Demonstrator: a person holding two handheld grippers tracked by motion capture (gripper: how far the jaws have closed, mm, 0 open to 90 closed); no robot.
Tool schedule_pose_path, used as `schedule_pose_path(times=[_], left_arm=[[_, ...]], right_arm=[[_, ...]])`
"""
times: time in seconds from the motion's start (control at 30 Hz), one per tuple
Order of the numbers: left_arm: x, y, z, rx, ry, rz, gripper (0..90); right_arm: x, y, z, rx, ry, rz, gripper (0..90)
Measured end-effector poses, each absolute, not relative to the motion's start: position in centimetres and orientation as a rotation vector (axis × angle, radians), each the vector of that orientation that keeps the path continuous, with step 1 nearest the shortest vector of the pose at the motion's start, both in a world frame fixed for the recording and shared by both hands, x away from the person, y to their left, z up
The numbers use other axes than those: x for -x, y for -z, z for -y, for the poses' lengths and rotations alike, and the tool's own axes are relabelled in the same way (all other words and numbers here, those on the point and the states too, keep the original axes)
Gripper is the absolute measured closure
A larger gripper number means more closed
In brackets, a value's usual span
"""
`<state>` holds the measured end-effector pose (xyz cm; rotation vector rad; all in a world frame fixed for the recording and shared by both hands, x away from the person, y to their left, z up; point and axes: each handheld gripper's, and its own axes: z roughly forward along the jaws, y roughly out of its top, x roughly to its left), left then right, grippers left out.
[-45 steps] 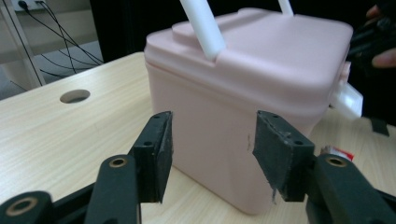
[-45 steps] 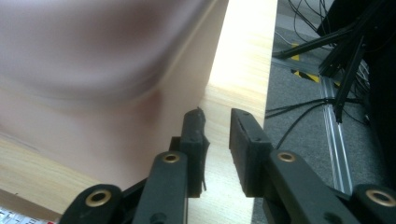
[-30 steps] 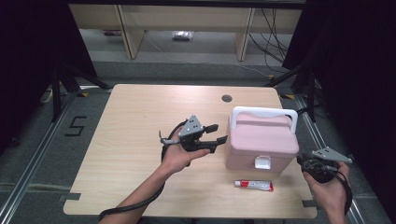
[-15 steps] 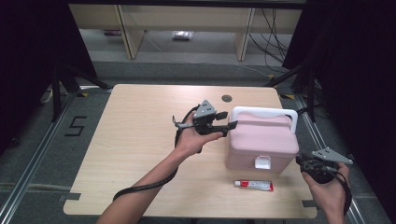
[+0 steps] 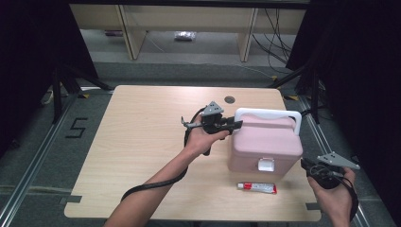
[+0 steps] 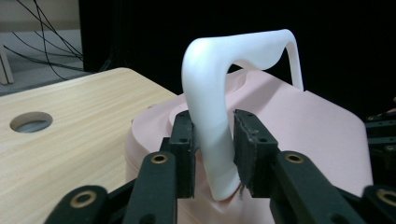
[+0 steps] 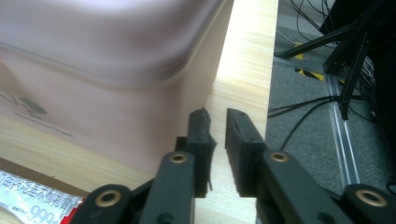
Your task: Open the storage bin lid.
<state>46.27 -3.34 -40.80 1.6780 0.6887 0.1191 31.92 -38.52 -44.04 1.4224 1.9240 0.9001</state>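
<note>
Pink box (image 5: pixel 265 144) with a white handle (image 5: pixel 267 113), standing upright on the right part of the desk (image 5: pixel 142 142), its white front latch (image 5: pixel 265 165) facing the person; the handle is raised above the lid. Left tongs (image 5: pixel 235 125) at the handle's left end; their jaws have just been closing and, in the left gripper view, sit on either side of the handle's upright (image 6: pixel 210 140), pads against it. Right tongs (image 7: pixel 216 135) held low at the box's right front corner near the desk edge; their jaws have just been closing, now nearly together with a narrow gap, nothing between them. A small red-and-white tube (image 5: pixel 257 187) lies flat on the desk just in front of the box; a round hole (image 5: pixel 230 100) marks the far desk edge.
</note>
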Motion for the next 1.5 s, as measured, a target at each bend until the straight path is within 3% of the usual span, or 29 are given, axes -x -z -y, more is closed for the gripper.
schedule_pose_path(times=[0.17, 1.5], left_arm=[[-46.4, 40.6, 3.3, -1.673, -0.102, -0.698, 74.9], [-47.4, 39.3, 3.4, -1.669, -0.024, -0.774, 74.9]], right_arm=[[-31.5, 43.8, 38.4, -1.425, -0.895, -1.926, 89.9], [-30.4, 41.3, 36.7, -1.368, -1.034, -1.871, 90.0]])
